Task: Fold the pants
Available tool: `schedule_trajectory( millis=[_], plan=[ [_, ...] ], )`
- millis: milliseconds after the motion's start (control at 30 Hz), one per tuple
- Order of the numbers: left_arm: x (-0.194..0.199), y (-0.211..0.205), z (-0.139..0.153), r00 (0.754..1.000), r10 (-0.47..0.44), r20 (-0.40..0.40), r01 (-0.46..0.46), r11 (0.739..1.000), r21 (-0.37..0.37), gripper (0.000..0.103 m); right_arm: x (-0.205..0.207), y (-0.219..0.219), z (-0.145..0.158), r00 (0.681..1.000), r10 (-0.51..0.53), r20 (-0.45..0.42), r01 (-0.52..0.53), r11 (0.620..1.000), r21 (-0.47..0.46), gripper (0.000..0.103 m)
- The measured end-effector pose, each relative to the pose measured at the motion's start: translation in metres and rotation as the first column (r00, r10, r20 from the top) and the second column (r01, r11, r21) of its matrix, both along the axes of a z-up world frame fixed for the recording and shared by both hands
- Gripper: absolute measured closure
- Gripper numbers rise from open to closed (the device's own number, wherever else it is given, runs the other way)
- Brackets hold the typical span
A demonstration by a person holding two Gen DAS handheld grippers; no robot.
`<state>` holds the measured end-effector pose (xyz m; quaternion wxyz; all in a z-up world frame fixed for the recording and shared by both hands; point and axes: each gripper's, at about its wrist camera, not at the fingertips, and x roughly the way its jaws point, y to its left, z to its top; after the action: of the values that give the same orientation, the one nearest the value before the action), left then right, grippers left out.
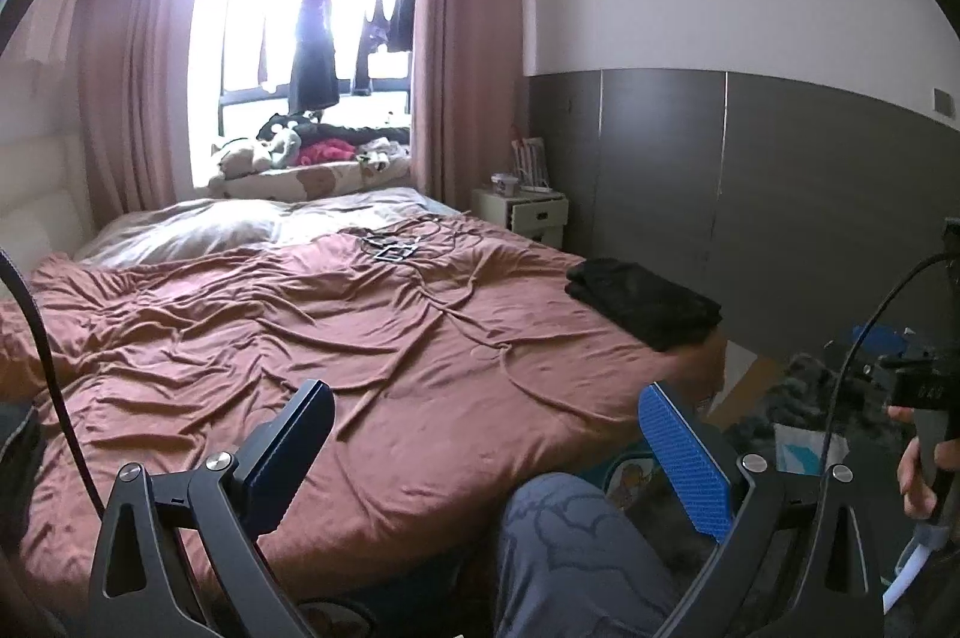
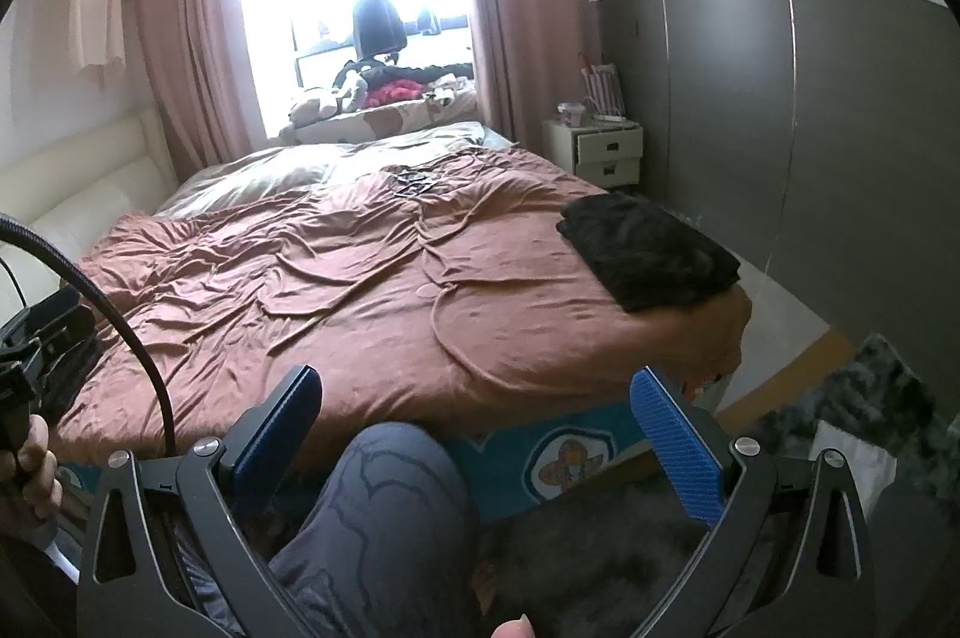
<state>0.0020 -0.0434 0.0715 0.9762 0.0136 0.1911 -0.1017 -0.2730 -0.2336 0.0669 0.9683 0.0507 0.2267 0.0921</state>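
- Left wrist view: the left gripper [image 1: 489, 452] is spread wide at the bottom of the frame and holds nothing. The black folded pants [image 1: 645, 302] lie at centre right, on the bed's [image 1: 360, 326] right corner.
- Right wrist view: the right gripper [image 2: 474, 434] gapes wide, empty, above a knee [image 2: 390, 488]. The pants [image 2: 648, 251] lie at right of centre on the bed's [image 2: 336, 278] edge.

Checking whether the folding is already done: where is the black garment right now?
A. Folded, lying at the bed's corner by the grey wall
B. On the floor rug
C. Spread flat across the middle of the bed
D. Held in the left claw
A: the black garment lies as a compact folded stack on the brown bedspread at the corner, and both the left claw and right claw are open and empty.
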Motion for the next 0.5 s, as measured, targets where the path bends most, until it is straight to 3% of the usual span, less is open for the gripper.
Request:
schedule_trajectory(
  millis=[167,333,500],
  plan=[
    [-0.015,0.001,-0.007,1.0,0.014,0.012,-0.013,1.0,-0.021,0.0,-0.011,0.014,-0.009,1.0,0.007,-0.003,-0.007,1.0,-0.029,0.0],
    [-0.02,0.0,-0.013,1.0,0.02,0.006,-0.019,0.999,-0.028,0.0,-0.015,0.021,-0.01,0.999,0.038,-0.004,-0.038,0.999,-0.001,0.0],
    [-0.022,0.006,-0.016,0.999,0.034,0.007,-0.034,0.999,-0.032,0.0,-0.018,0.021,-0.009,0.998,0.039,0.046,-0.039,0.999,0.006,0.0]
  ],
)
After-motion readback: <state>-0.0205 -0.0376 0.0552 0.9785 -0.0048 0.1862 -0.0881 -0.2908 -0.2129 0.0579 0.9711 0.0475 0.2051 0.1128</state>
